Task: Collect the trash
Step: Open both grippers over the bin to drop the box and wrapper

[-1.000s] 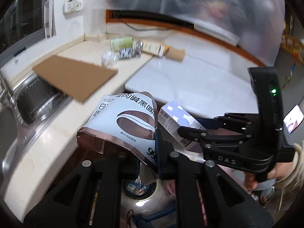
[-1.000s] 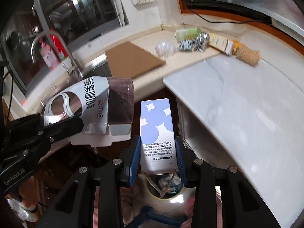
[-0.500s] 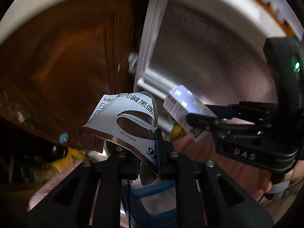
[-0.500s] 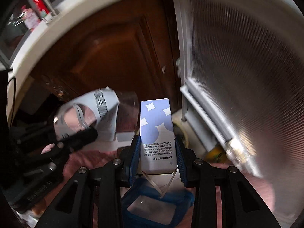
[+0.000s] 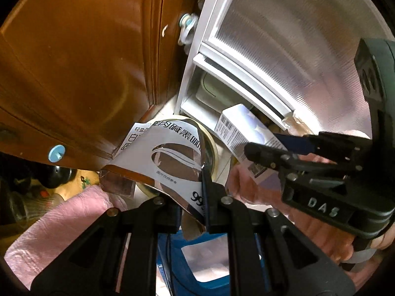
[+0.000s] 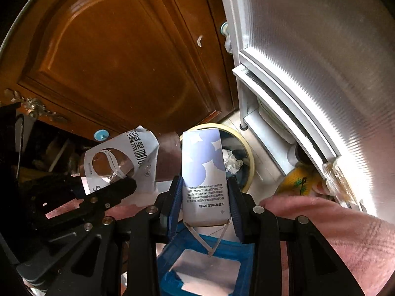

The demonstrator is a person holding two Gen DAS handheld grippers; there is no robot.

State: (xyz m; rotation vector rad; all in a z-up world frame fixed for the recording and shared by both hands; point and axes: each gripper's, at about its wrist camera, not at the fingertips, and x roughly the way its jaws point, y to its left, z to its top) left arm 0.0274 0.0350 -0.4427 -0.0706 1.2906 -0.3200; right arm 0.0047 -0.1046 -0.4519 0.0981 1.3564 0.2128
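Left gripper clamped on flattened coffee packet, right gripper clamped on blue-dotted box; both pointed steeply down over trash bin on floor, likely for dropping in.

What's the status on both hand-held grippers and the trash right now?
Left hand-held gripper shut on flattened white coffee pouch. Right hand-held gripper shut on white-and-blue carton. Round cream-rimmed trash bin below, unobstructed.
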